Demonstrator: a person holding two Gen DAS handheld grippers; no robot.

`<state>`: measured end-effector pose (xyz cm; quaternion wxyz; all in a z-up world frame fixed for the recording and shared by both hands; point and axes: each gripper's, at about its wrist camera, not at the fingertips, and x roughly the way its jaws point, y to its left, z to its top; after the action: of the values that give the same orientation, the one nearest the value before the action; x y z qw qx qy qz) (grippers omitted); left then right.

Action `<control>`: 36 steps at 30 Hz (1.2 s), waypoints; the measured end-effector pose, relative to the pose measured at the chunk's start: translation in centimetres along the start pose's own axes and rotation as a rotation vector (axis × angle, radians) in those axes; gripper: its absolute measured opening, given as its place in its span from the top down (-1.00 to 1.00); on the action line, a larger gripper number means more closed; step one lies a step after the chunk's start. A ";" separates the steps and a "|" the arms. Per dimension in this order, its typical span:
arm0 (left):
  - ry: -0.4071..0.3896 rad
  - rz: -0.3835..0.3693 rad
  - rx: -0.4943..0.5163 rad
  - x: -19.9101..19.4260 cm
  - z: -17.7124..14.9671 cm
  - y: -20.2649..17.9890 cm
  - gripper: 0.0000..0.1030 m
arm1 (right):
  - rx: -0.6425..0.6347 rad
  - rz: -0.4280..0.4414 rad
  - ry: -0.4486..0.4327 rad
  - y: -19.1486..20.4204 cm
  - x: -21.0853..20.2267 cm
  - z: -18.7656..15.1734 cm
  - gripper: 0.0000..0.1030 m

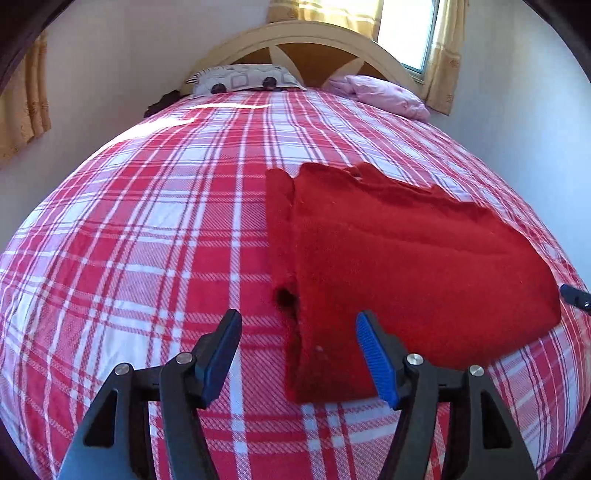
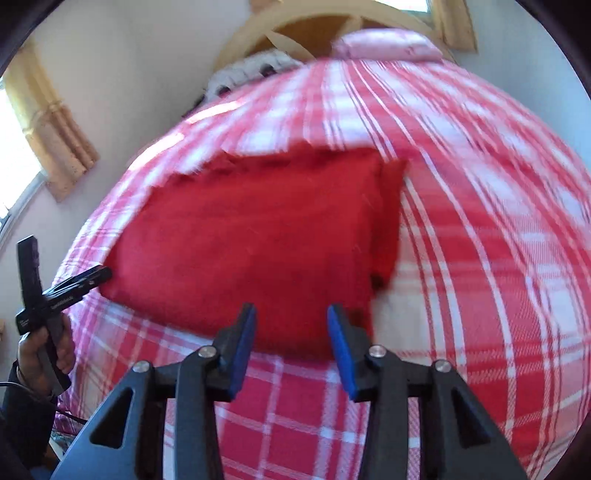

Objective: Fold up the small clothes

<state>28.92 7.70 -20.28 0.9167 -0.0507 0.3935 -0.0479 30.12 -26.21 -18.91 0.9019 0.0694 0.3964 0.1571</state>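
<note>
A red fleece garment (image 1: 399,266) lies folded flat on the red-and-white plaid bedspread (image 1: 147,229); a narrower layer sticks out along its left side. My left gripper (image 1: 297,325) hovers open over the garment's near left corner, and its blue pads (image 1: 376,354) grip nothing. In the right wrist view the same garment (image 2: 251,236) fills the middle. My right gripper (image 2: 292,314) stands open above its near edge, with cloth below the gap and no pinch that I can see. The left gripper (image 2: 88,278), held in a hand (image 2: 37,354), shows at the garment's left edge.
A patterned pillow (image 1: 243,79) and a pink pillow (image 1: 384,94) lie at the cream headboard (image 1: 303,40). A window (image 1: 406,29) with yellow curtains is behind, with white walls on both sides. A tip of the right gripper (image 1: 574,295) pokes in at the right edge.
</note>
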 end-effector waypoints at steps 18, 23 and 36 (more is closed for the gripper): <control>0.064 0.039 -0.055 3.2 -0.2 1.0 -0.66 | -0.007 -0.144 -0.013 -0.5 5.6 2.0 -0.05; 0.067 0.034 -0.047 3.3 -0.2 0.9 -0.70 | -0.071 -0.210 -0.035 0.4 5.9 1.2 -0.06; -0.026 0.117 -0.086 -0.5 -0.1 6.0 -0.70 | -0.051 -0.213 -0.079 1.9 4.0 1.9 -0.15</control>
<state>28.76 13.67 -20.74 0.9198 -0.0677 0.3858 0.0233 33.64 -23.09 -19.95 0.9299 0.0101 0.3613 0.0676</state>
